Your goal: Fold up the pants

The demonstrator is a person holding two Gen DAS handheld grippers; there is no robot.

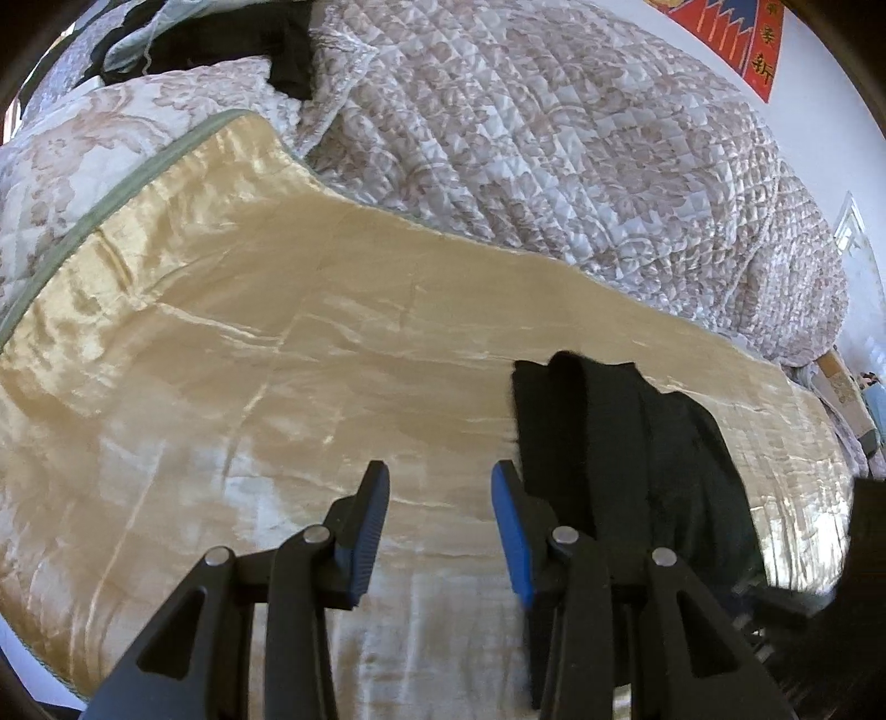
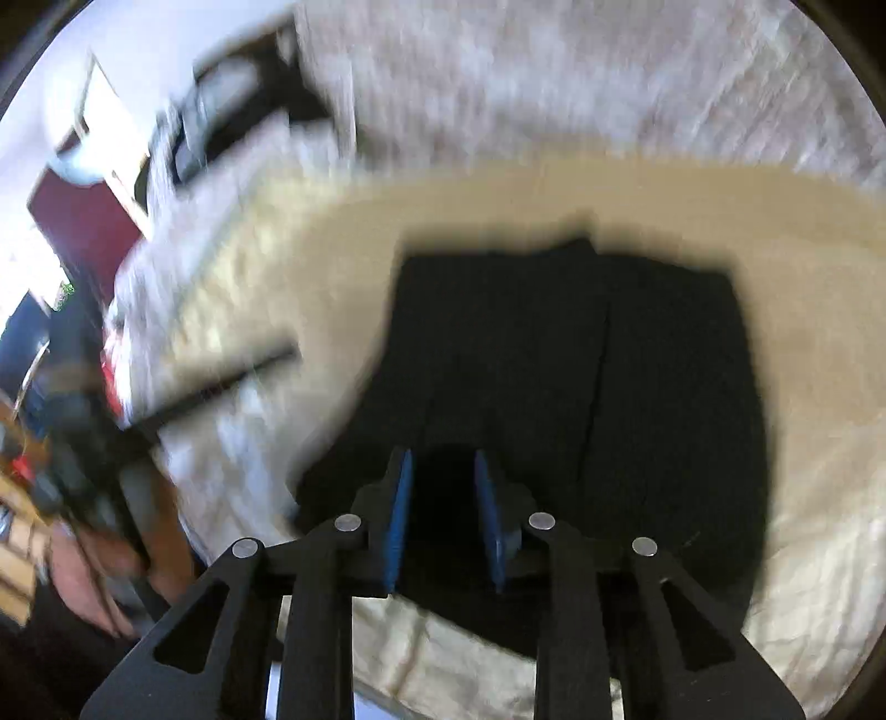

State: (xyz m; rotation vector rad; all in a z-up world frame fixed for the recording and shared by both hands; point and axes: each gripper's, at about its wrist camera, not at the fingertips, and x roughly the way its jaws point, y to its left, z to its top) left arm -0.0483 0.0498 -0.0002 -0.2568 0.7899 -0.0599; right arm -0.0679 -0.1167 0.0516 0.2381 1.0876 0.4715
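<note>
Black pants (image 2: 554,343) lie folded into a broad block on a shiny gold bedspread (image 1: 249,343). My right gripper (image 2: 443,454) is at the near edge of the block, its blue pads close together with a dark hump of the fabric filling the gap between them. The right wrist view is motion-blurred. In the left wrist view the pants (image 1: 637,443) lie just right of my left gripper (image 1: 440,468). It hangs open over bare gold cloth with nothing between its fingers.
A quilted floral cover (image 1: 554,138) is heaped behind the gold cloth, with a pillow (image 1: 83,138) and dark clothes (image 1: 277,50) at the far left. A red hanging (image 1: 742,39) is on the wall. Blurred furniture (image 2: 83,221) stands past the bed's left edge.
</note>
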